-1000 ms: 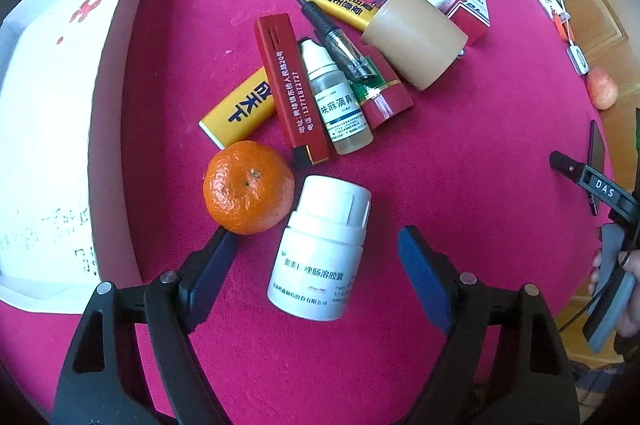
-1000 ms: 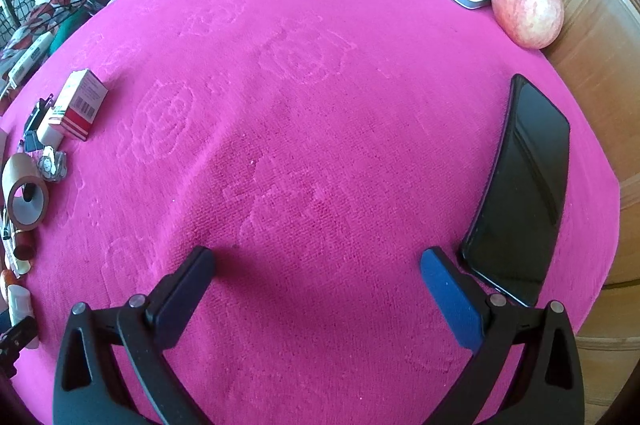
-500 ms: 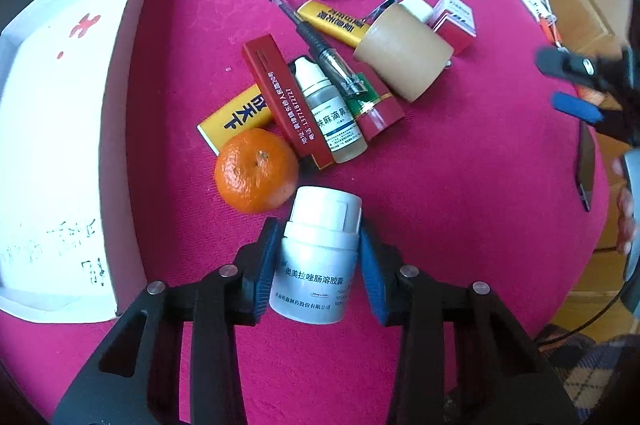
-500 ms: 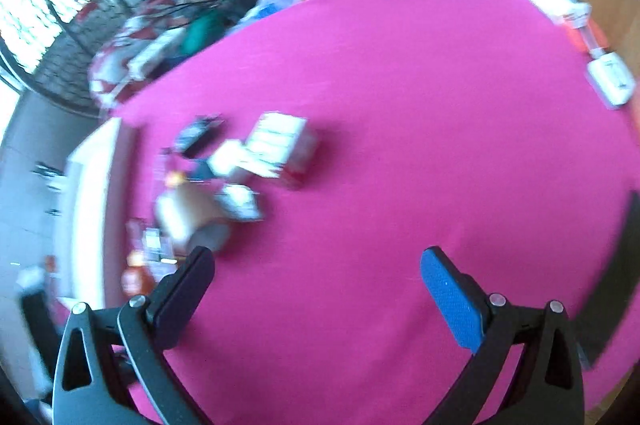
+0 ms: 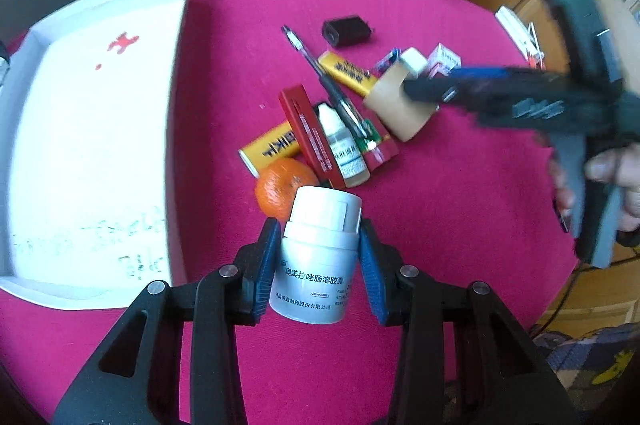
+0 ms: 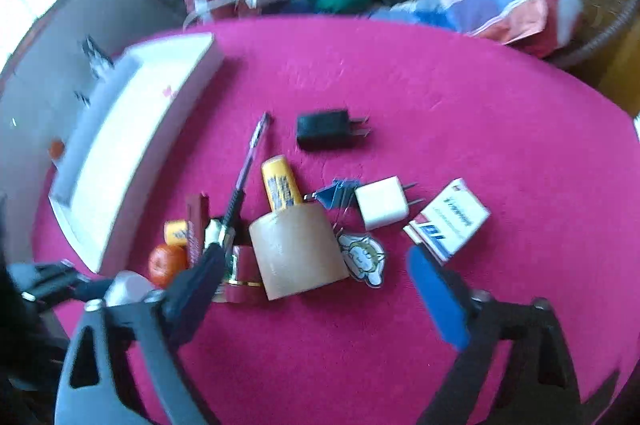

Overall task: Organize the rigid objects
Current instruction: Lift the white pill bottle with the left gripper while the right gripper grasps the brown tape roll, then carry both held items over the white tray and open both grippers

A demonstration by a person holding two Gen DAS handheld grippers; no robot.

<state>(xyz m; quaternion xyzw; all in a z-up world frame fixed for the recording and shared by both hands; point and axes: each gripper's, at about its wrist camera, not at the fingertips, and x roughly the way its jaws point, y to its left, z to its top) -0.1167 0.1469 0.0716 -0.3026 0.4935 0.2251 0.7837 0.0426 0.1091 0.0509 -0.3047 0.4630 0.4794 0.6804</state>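
Pink-clothed round table [image 5: 460, 225], white tray [image 5: 92, 129] at its left edge. We note the left gripper [image 5: 320, 261], spread a second ago, now clamps the white pill bottle [image 5: 316, 265], lifted beside the tangerine [image 5: 280, 189]. Right gripper [image 6: 316, 289], empty, jaws closing, has swung over the tape roll [image 6: 296, 249]; traying should follow.

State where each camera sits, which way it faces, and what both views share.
Left wrist: rides the left gripper, angled down at the white bottle it clamps; a hand shows at right.
Right wrist: rides the right gripper, jaws closing on nothing, angled down over the tape roll.
Shared: tape roll, orange, white tray.
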